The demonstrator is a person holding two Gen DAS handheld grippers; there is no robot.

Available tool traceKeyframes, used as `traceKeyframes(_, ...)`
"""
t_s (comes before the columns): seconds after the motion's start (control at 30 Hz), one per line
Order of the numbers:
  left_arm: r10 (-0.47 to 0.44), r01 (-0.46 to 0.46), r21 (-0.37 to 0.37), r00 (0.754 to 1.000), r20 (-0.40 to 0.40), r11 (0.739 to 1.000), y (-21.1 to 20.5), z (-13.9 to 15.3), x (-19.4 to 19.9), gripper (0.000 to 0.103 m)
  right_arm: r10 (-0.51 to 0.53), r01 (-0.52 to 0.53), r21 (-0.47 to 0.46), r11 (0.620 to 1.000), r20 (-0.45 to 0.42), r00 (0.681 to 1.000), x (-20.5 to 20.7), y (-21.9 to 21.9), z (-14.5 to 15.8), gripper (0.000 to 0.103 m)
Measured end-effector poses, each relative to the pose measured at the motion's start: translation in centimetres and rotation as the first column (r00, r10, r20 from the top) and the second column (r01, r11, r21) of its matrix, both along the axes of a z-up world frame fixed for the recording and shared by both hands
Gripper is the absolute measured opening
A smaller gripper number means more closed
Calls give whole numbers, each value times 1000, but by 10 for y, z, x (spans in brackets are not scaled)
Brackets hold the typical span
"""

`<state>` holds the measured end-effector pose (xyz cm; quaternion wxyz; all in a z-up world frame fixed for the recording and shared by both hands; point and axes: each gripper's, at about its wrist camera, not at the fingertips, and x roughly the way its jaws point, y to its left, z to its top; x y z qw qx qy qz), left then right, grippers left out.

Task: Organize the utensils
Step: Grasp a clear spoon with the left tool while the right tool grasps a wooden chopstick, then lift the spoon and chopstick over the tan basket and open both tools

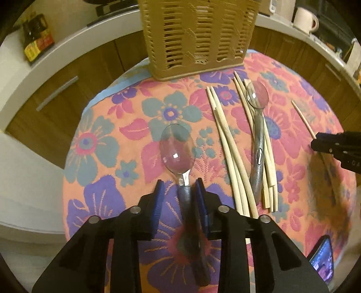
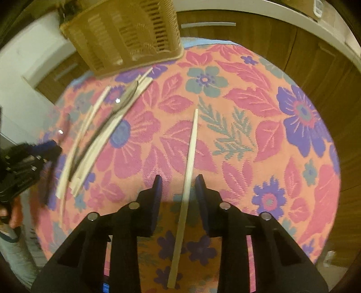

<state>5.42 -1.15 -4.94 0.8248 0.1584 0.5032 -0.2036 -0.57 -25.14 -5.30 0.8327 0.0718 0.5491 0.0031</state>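
Left wrist view: the left gripper (image 1: 179, 187) has its two blue-padded jaws spread apart, one on each side of the grey handle of a clear-bowled plastic spoon (image 1: 178, 153). There is a gap on the left side of the handle; on the right the pad sits just beside it, and contact cannot be confirmed. The spoon lies on the round table's floral pink, purple and orange cloth (image 1: 108, 139), bowl pointing far. To the right lies a loose bundle of pale wooden chopsticks (image 1: 227, 144), with a second clear-bowled spoon with a grey handle (image 1: 258, 135) resting across the right-hand sticks. At the far edge of the table stands a tan slatted plastic utensil basket (image 1: 196, 33). At the right edge the black right gripper (image 1: 336, 148) shows beside a single pale chopstick (image 1: 303, 119). A phone with a lit screen (image 1: 322, 263) lies at the near right. On the far counter stand a dark sauce bottle (image 1: 36, 38) and a white mug (image 1: 305, 19).

Right wrist view: the right gripper (image 2: 178, 187) is open, its jaws straddling the single chopstick (image 2: 189, 157), which lies flat on the cloth (image 2: 248, 112) running near to far. Neither pad is touching it. Far left are the blurred chopstick bundle (image 2: 90, 144), the second spoon (image 2: 121, 101) and the basket (image 2: 126, 33). The left gripper (image 2: 45, 148) appears at the left edge.
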Motion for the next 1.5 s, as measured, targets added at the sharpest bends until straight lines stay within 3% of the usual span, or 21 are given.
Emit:
traceKeyframes(0.17, -4, 3, 37, 1000, 22, 999, -7, 0, -7, 15, 31, -34, -93, 995, -31, 999, -2, 12, 0, 5)
traceKeyframes(0.4, -9, 5, 56, 998, 59, 998, -14, 1, -17, 10, 58, -61, -67, 996, -42, 997, -13, 15, 1, 4)
traceKeyframes(0.7, 9, 4, -79, 988, 156, 997, -5, 39, -27, 10, 111, -109, -24, 994, 76, 991, -27, 22, 33, 4)
traceKeyframes(0.93, 17, 33, -239, 978, 208, 971, -2, 87, -28, 10, 144, -139, -41, 989, 178, 973, -17, 36, 73, 4)
traceKeyframes(1.27, 50, 75, -332, 934, 354, 940, -3, 153, -11, 10, 160, -157, -37, 987, 333, 929, 17, 51, 146, 4)
traceKeyframes(1.5, 75, 99, -394, 912, 404, 914, -2, 184, 10, 10, 164, -155, -55, 986, 410, 897, 48, 58, 187, 4)
